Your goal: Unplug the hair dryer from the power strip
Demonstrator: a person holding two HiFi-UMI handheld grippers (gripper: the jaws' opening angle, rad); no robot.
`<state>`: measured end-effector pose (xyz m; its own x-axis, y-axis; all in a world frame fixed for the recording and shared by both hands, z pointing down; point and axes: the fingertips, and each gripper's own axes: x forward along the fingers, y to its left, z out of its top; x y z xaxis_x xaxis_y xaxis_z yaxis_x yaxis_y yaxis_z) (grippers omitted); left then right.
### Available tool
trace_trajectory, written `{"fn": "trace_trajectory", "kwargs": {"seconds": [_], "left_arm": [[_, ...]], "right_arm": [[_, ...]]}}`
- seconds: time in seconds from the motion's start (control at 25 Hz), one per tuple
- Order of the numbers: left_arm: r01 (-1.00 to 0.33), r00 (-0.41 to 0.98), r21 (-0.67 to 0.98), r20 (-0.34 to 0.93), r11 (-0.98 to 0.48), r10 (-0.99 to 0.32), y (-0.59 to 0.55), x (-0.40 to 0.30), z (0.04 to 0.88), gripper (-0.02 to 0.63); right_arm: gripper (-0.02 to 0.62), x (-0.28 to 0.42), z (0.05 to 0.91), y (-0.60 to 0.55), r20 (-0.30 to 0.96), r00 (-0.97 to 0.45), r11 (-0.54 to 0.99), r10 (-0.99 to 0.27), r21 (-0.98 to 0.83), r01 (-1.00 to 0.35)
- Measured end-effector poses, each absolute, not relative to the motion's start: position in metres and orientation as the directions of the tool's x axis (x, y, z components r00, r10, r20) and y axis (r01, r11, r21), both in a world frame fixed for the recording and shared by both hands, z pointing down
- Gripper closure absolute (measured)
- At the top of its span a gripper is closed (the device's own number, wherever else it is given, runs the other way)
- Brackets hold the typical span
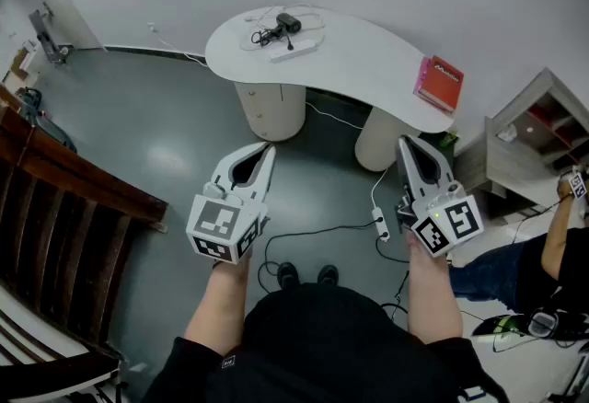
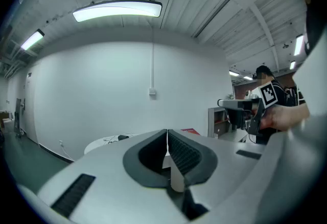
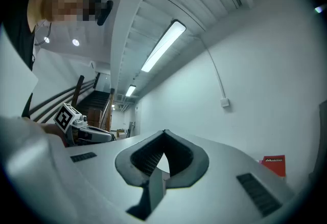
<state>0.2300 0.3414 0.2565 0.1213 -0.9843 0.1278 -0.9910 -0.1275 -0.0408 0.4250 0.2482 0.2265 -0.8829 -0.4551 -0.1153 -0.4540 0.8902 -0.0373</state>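
White-shelled left gripper (image 1: 268,151): carried about level in front of the standing person, jaws pressed together with nothing between them. Judged a carrying posture, since no work is within reach.

Ahead of this gripper and well apart from it stands one pale curved table (image 1: 368,61) on two round legs. On its far left end lies one dark hair dryer (image 1: 287,22) among loose cords, with one white power strip (image 1: 296,50) just beside it, on the side nearer the grippers. Whether the plug is seated cannot be made out at this range. The task is judged not yet begun; an approach to the table comes first.

Right gripper (image 1: 406,143): held the same way, jaws likewise closed and empty. Beyond it and to its right, one red book (image 1: 440,83) rests on the table's right end. Below, between the two grippers, one black floor cable (image 1: 313,233) meets a white one carrying an inline block; judged unrelated to the task.

Count: two grippers, one dryer, one strip on the table, one book.
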Motion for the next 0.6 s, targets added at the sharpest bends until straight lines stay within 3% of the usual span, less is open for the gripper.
{"fn": "trace_trajectory", "kwargs": {"seconds": [0.6], "left_arm": [[-0.988, 0.142, -0.036, 0.144, -0.148, -0.979, 0.343, 0.224, 0.266, 0.591]], "right_arm": [[0.561, 0.411, 0.233, 0.254, -0.120, -0.895, 0.903, -0.430, -0.074, -0.424]]}}
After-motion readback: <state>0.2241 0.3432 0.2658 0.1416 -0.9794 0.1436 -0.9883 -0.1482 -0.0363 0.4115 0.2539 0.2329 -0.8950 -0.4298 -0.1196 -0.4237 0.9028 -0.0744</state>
